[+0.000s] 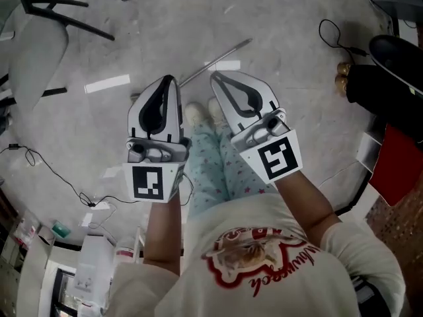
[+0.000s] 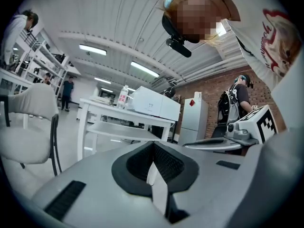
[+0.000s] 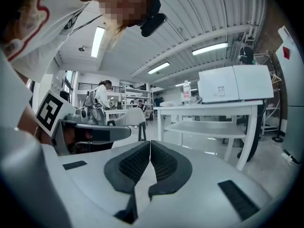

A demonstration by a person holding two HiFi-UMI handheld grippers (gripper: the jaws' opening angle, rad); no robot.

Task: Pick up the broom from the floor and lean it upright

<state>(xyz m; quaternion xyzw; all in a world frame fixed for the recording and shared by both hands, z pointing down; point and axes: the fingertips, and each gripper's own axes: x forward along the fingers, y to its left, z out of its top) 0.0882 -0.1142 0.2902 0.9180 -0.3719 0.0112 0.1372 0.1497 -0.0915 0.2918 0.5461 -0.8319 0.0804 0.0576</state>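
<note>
Head view alone shows one broom (image 1: 221, 53), flat on the floor (image 1: 277, 18). Two claws, left claw (image 1: 170, 79) and right claw (image 1: 214, 76): both clenched, empty.

Right gripper (image 3: 149, 144) jaws pressed together (tips meeting), white table (image 3: 209, 106) beyond
</note>
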